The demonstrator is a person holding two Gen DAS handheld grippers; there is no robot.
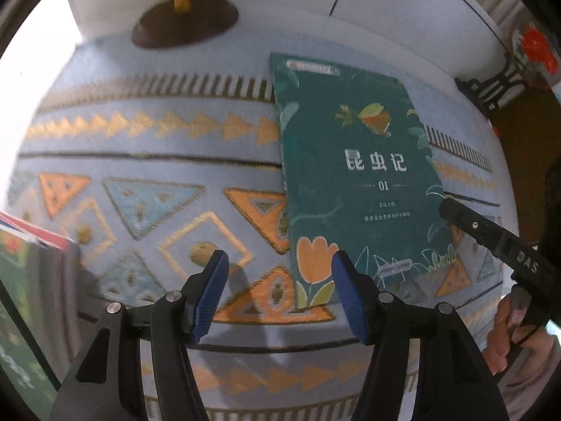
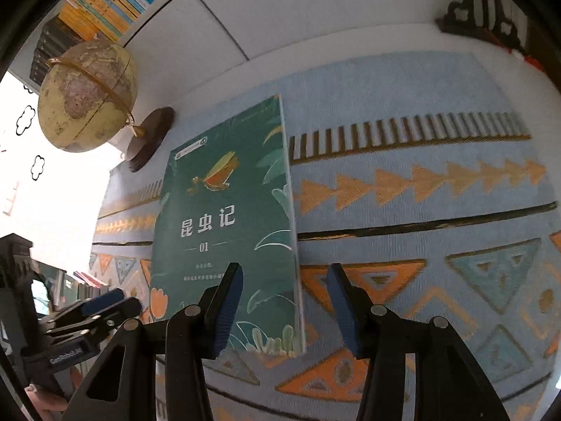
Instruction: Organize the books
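Note:
A green book [image 1: 354,179] with white Chinese title and "01" lies flat on the patterned blue cloth [image 1: 147,161]. My left gripper [image 1: 278,273] is open and empty, hovering over the book's near left corner. In the right wrist view the same book [image 2: 228,224] lies ahead; my right gripper [image 2: 285,289] is open and empty, its jaws astride the book's right edge near the bottom corner. The right gripper's finger also shows in the left wrist view [image 1: 491,235], and the left gripper shows in the right wrist view [image 2: 101,307].
A globe [image 2: 86,94] on a dark wooden base [image 1: 186,22] stands at the far side of the cloth. More books [image 1: 31,245] stand at the left edge. A shelf of books [image 2: 105,0] is behind. A black ornate stand [image 1: 494,86] is at the right.

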